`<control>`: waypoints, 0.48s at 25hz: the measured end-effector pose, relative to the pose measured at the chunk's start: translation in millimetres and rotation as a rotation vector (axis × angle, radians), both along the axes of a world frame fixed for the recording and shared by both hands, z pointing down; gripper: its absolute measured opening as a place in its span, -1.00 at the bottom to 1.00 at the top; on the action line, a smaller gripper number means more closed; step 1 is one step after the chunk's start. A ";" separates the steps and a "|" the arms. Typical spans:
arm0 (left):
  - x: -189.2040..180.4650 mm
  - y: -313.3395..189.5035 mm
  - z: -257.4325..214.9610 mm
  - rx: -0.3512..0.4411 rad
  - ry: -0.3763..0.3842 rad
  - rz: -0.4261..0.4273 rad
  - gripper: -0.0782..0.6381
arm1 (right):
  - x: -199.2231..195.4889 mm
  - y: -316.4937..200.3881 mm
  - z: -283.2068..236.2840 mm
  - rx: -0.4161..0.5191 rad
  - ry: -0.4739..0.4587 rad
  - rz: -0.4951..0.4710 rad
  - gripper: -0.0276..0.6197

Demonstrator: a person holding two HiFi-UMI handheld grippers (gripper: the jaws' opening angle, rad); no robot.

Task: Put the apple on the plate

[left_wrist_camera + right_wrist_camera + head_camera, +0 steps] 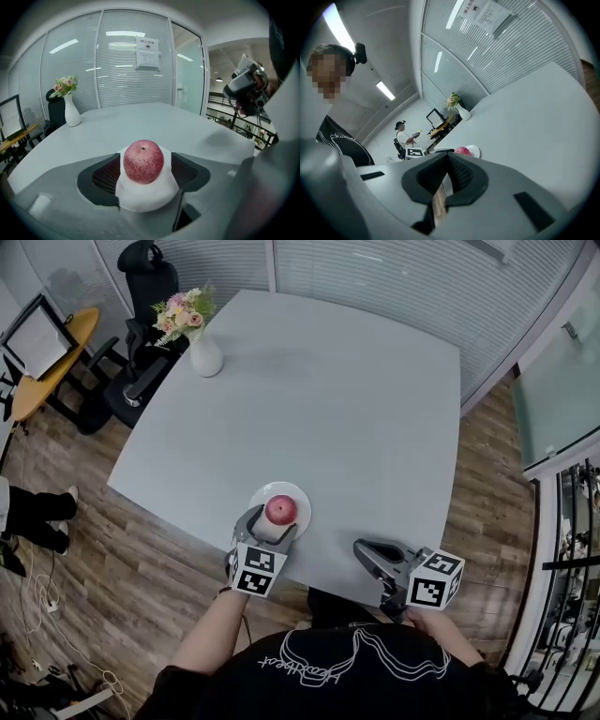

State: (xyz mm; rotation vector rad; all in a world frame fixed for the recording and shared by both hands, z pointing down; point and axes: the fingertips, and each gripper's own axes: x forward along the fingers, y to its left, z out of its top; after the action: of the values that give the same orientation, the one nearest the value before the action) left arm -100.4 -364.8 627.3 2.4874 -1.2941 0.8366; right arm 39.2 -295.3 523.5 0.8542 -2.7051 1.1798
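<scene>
Table (328, 399): pale grey and broad. Part of its near edge is hidden under both grippers and the wearer's dark shirt (356, 671).
Vase (205, 359): white, holding flowers (183, 313), at the far left corner, well apart from the plate.
Right gripper (373, 554): claw clenched, jaw tips pressed together with nothing between them. It sits at the table's near edge, to the right of the plate and apart from it.
Left gripper (270, 532): claw released, jaws spread wide, one on each side of the plate, neither pad touching the apple. Its marker cube (257, 571) lies just short of the plate in the head view.
Plate (304, 505): small, round and white, close to the table's near edge. Its near rim is cut off by the left gripper in the head view. In the right gripper view only a sliver (474, 150) shows past the jaws.
Apple (280, 510): on the middle of the plate, between the open left jaws, stem dimple up. The skin is pinkish red with fine darker speckles. Its underside is out of sight.
</scene>
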 end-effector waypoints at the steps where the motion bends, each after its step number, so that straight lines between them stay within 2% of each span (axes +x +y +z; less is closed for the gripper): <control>1: -0.7 1.4 -5.1 0.005 0.013 -0.006 0.13 | -0.9 2.1 -1.9 0.005 -0.001 -0.003 -0.89; 5: -5.3 12.2 -30.7 0.021 0.079 -0.042 0.13 | -7.0 10.4 -15.3 0.042 -0.013 -0.020 -0.89; 9: -11.9 31.0 -65.1 0.025 0.175 -0.081 0.12 | -15.9 21.8 -31.3 0.102 -0.032 -0.056 -0.89; 12: -15.1 51.8 -91.6 0.014 0.245 -0.077 0.12 | -23.6 33.4 -44.0 0.146 -0.041 -0.077 -0.89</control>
State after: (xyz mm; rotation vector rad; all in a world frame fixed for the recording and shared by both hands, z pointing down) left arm -115.5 -313.1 535.6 2.4407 -1.3020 0.4885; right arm 15.6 -261.9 479.5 0.7409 -2.8580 1.0066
